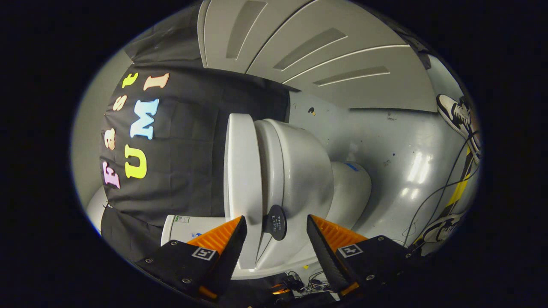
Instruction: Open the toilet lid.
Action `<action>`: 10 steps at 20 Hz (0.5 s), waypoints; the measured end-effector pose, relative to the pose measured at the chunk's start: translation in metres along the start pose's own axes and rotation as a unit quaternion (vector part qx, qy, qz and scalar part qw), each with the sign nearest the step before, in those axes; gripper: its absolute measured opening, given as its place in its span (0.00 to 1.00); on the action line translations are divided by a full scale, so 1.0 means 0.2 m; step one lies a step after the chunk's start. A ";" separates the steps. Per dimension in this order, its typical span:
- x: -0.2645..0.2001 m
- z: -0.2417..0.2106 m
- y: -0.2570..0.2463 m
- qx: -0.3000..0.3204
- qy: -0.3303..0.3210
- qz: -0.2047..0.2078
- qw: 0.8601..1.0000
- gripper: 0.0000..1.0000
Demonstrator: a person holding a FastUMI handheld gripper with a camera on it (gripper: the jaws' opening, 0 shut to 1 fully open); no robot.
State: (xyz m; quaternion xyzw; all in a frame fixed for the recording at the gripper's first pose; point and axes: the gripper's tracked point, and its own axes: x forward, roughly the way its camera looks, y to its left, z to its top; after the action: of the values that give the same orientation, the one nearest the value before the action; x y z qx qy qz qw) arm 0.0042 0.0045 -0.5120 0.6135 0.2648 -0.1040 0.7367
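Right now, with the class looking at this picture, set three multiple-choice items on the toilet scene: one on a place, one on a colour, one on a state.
1. Where is the dark round tab?
A. between the tool's fingers
B. on the floor
C. on the wall cloth

2. What colour is the toilet lid?
A. black
B. white
C. yellow

3. How does the tool stand?
A. shut on the lid
B. shut on nothing
C. open

Key:
1 A: the tab sits by the lid's edge, in the gap between the fingers.
2 B: the lid is white like the bowl.
3 C: the fingers are spread either side of the lid's edge and press on nothing.
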 end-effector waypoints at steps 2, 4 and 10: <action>0.03 0.00 0.00 -0.006 0.000 0.008 1.000 0.73; 0.04 0.02 0.03 -0.005 -0.011 0.020 1.000 0.63; 0.03 0.03 0.03 -0.002 -0.013 0.033 0.999 0.09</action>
State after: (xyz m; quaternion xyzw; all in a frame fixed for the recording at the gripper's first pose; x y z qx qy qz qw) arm 0.0138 0.0004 -0.5083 0.6192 0.2350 -0.0868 0.7442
